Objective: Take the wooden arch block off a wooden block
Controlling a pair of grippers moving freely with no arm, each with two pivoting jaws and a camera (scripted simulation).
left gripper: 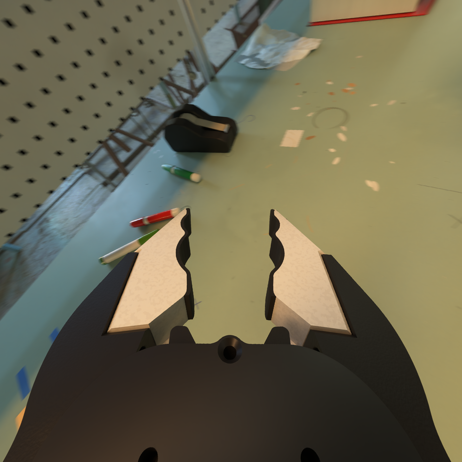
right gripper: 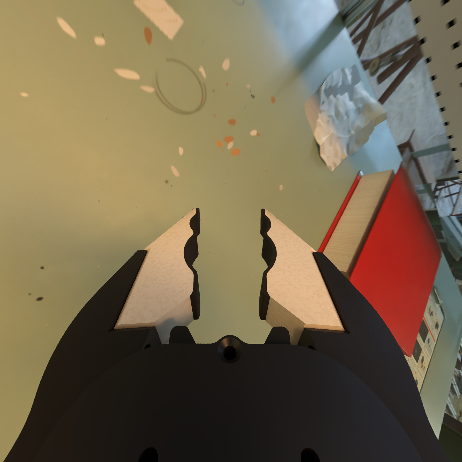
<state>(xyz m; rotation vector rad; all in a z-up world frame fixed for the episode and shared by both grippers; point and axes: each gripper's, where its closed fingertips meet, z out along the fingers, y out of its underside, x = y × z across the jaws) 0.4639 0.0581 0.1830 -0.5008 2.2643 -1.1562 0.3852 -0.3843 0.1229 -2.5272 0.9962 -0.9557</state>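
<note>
No wooden arch block and no wooden block show in either view. My left gripper (left gripper: 230, 212) is open and empty above the green table top (left gripper: 325, 225). My right gripper (right gripper: 230, 211) is open and empty above the same green surface (right gripper: 75, 175). Nothing lies between the fingers of either gripper.
In the left wrist view: a black tape dispenser (left gripper: 200, 130), a green marker (left gripper: 181, 172), a red marker (left gripper: 155, 217), a green-and-white marker (left gripper: 125, 248), crumpled paper (left gripper: 277, 48) and a red book (left gripper: 370, 12); a pegboard wall (left gripper: 62, 87) runs left. The right wrist view shows the red book (right gripper: 390, 255) and crumpled paper (right gripper: 342, 115) at right.
</note>
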